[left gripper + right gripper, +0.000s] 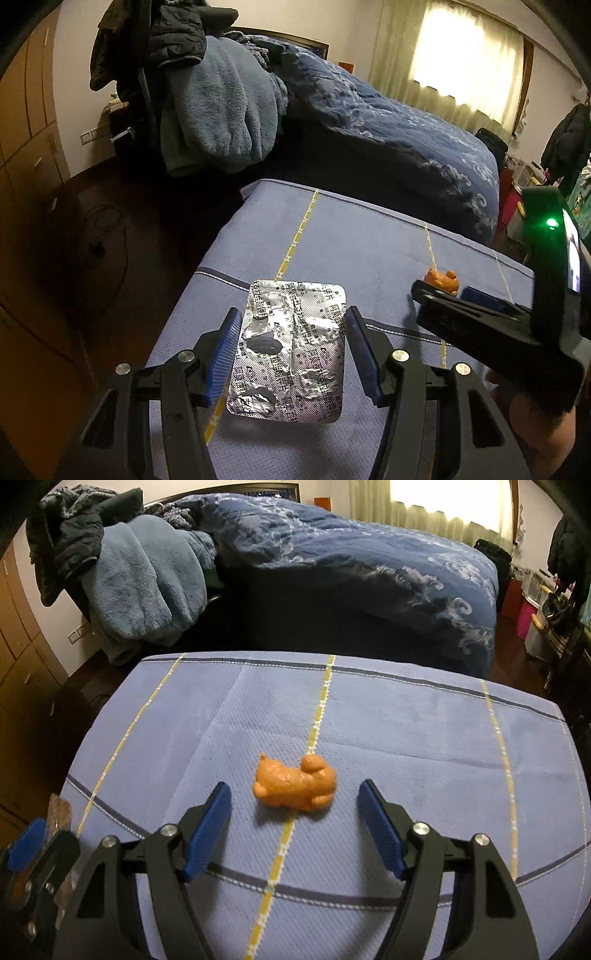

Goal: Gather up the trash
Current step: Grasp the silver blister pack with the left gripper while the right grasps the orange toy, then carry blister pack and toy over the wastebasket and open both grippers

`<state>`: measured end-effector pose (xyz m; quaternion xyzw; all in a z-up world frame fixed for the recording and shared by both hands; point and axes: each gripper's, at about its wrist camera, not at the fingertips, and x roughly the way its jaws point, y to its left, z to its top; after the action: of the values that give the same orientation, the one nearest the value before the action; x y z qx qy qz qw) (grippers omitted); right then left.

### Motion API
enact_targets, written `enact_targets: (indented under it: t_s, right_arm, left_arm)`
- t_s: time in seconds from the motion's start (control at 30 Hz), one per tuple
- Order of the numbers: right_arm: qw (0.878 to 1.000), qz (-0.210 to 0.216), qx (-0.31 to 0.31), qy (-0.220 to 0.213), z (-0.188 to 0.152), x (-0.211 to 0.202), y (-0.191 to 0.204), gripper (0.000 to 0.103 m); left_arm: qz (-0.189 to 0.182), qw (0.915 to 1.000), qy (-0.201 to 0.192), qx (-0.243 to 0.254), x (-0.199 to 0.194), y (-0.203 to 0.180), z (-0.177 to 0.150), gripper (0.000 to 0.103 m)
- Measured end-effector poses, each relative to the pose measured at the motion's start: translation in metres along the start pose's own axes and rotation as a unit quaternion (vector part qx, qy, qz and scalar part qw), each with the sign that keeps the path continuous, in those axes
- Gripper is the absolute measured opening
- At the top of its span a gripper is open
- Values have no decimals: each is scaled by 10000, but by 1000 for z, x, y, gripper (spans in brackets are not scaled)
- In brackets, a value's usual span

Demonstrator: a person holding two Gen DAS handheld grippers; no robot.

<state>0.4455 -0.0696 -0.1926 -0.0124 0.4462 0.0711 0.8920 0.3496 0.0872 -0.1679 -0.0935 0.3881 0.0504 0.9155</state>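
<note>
A used silver foil pill blister sits between the blue pads of my left gripper; the pads touch its side edges, so the gripper is shut on it above the blue cloth. A small orange bear figure lies on the cloth, just ahead of my right gripper, which is open and empty with a finger on each side of it. The bear also shows in the left wrist view, past the right gripper. The left gripper shows at the right wrist view's lower left.
The cloth covers a low table with yellow stripes. Behind it stands a bed with a dark blue quilt. A blue fleece and dark jackets hang at the left. Wooden cabinets line the left wall. Boxes and clutter stand at the far right.
</note>
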Motion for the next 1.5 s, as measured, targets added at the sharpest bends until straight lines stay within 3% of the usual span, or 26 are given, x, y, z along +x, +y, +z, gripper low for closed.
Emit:
enact_targets:
  t_s: [0.1, 0.33, 0.8, 1.5]
  right_arm:
    - [9998, -116, -119, -61, 1, 0, 3, 43]
    - [9999, -26, -83, -70, -15, -19, -7, 43]
    - [9995, -55, 278, -147, -89, -98, -66, 43]
    - [9907, -236, 1177, -645, -191, -193, -164, 43]
  left_arm:
    - [-12, 10000, 35, 28, 1, -2, -1, 58]
    - [-59, 9999, 45, 78, -3, -9, -4, 57]
    - [-249, 9988, 43, 429, -29, -50, -33, 57]
    - [-774, 9857, -128, 1489, -80, -165, -77, 57]
